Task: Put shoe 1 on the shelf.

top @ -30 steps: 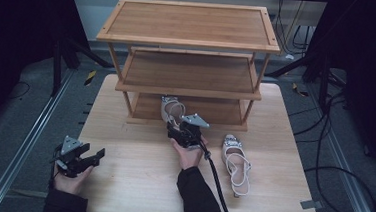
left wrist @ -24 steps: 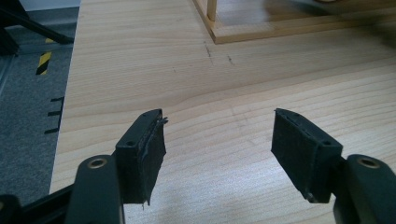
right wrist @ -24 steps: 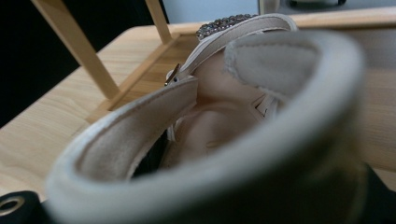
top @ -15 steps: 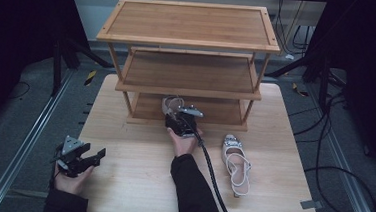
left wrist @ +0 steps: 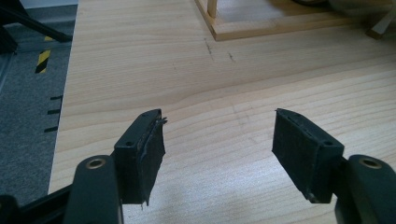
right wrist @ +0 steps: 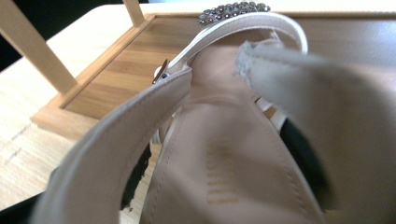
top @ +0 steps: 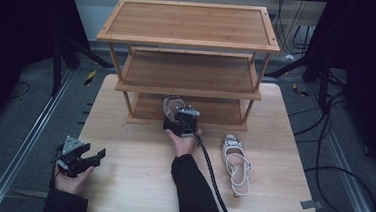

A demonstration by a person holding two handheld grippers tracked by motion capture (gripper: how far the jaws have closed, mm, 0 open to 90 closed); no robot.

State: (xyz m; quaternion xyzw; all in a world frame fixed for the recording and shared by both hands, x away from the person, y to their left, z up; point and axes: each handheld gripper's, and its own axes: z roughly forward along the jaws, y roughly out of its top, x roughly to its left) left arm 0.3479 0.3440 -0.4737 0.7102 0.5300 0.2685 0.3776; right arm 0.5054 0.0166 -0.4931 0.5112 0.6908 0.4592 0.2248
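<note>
1. right gripper (top: 175,116) has pushed forward to the rack (top: 191,23); its jaws have just been opening, the sandal (right wrist: 224,154) between them on the bottom shelf's front edge.
2. left gripper (left wrist: 219,154) gapes empty.
3. second sandal (top: 236,162) lies on the table (top: 135,182) nearby.

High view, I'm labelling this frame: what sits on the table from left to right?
Left gripper → right gripper with a sandal at the shelf's bottom level → second sandal lying flat on the table.
</note>
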